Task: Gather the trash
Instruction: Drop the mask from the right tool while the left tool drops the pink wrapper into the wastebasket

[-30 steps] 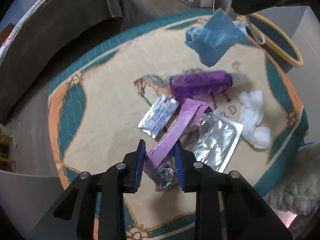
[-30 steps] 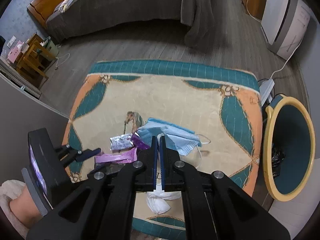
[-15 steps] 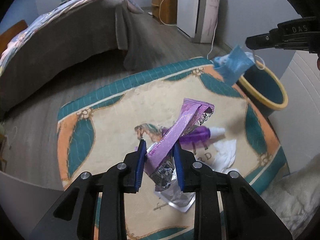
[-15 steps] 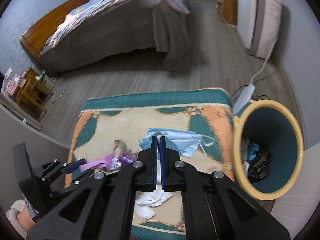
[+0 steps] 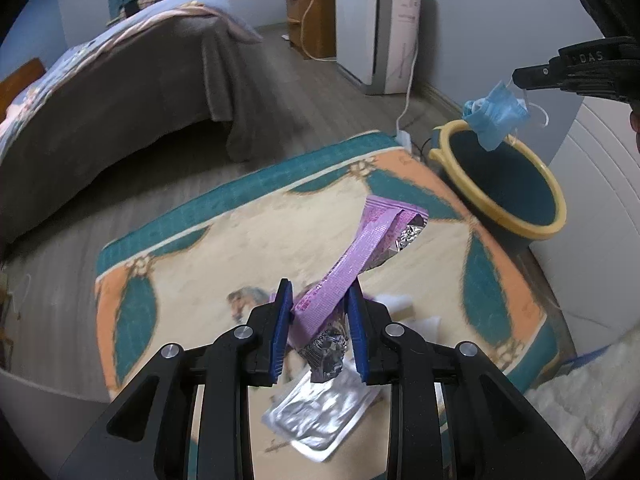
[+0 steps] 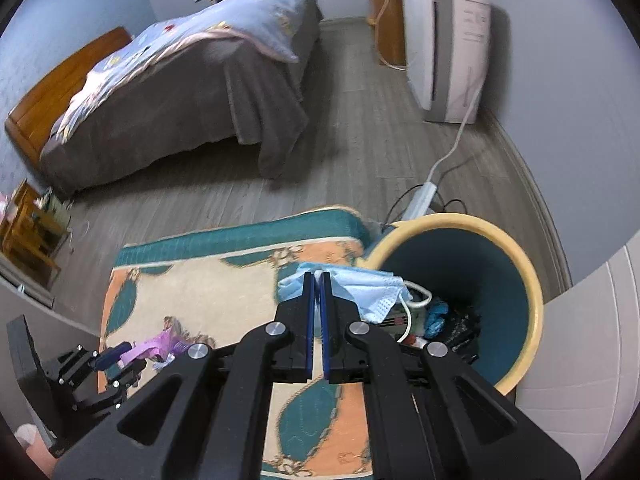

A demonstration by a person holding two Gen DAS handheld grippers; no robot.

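Over bin (image 6: 516,264), right claw (image 6: 317,280) pinches mask (image 6: 368,292); left claw (image 5: 320,300) grips purple wrapper (image 5: 360,256), bin contents murky.

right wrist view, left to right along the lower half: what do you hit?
Left tool gripping a purple wrapper → patterned teal, orange and cream rug → right tool shut on a light blue face mask → yellow-rimmed teal trash bin with rubbish already inside.

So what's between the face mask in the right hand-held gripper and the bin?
Nothing. In the left wrist view the face mask hangs from the right hand-held gripper just above the bin's rim, only air between.
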